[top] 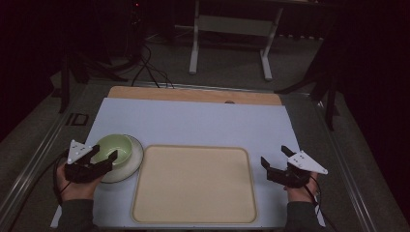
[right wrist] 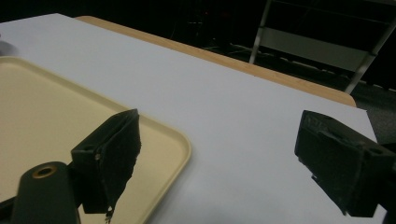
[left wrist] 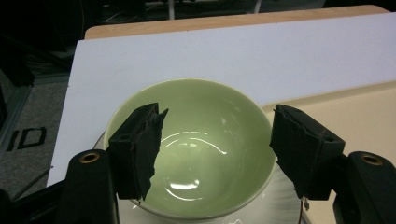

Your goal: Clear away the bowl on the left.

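Black jaws of our left claw (left wrist: pixel 217 154) rise closest to the lens, spread wide on either side of the green bowl (left wrist: pixel 196 149), gripping nothing. One jaw hangs over the bowl's near-left rim, the other just past its right rim; whether either touches the glaze we cannot tell.

Largest of all, the white table sheet (top: pixel 193 121) stretches ahead of both claws. Next in size, the beige tray (top: pixel 194 183) lies empty between them, just right of the left claw and just left of the right claw (top: pixel 275 159). Smaller, a white plate (top: pixel 137 159) sits under the bowl, directly ahead of the left claw (top: pixel 104 157). Smallest, the bowl (top: pixel 116 147) stands upright on that plate, empty inside.

Our right claw (right wrist: pixel 217 154) is also wide open and empty, held above the bare sheet beside the tray's corner (right wrist: pixel 182 140).

We judge the work barely begun: the bowl is not yet grasped, nothing rests on the tray, and closing on the rim, lifting and moving the bowl all remain.

Dim light swallows the room behind the table. The plate is mostly hidden beneath the bowl, and the frame bottom cuts off the bowl's near edge in the left gripper view.
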A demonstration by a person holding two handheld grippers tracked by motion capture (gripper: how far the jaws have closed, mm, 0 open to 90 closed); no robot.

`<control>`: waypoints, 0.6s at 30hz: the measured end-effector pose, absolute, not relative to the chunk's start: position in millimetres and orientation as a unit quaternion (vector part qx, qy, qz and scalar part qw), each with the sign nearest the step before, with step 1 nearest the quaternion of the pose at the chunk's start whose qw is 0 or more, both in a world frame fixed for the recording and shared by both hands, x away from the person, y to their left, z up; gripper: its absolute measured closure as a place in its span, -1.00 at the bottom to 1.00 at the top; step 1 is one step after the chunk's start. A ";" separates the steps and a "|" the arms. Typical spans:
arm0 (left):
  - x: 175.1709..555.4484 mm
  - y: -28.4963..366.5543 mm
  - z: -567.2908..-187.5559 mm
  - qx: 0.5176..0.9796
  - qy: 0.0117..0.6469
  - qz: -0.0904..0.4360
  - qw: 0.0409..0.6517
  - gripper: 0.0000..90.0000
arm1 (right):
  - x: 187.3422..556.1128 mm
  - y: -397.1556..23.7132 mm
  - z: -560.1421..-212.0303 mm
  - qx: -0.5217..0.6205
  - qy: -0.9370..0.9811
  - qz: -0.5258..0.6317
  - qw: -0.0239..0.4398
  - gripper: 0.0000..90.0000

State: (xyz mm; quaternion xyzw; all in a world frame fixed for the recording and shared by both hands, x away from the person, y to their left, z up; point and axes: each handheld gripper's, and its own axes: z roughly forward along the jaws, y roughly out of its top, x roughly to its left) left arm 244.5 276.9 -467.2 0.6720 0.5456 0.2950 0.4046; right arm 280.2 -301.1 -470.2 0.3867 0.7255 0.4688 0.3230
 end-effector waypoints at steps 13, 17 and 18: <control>249.8 284.5 -466.9 0.657 0.560 0.302 0.404 -0.22 | 280.1 -299.9 -470.2 0.380 0.727 0.467 0.329 -0.69; 251.3 287.4 -467.6 0.653 0.565 0.303 0.403 -0.22 | 280.3 -299.9 -470.1 0.380 0.726 0.468 0.330 -0.69; 251.4 288.3 -467.6 0.651 0.567 0.304 0.402 -0.22 | 280.3 -299.9 -470.0 0.379 0.726 0.469 0.330 -0.69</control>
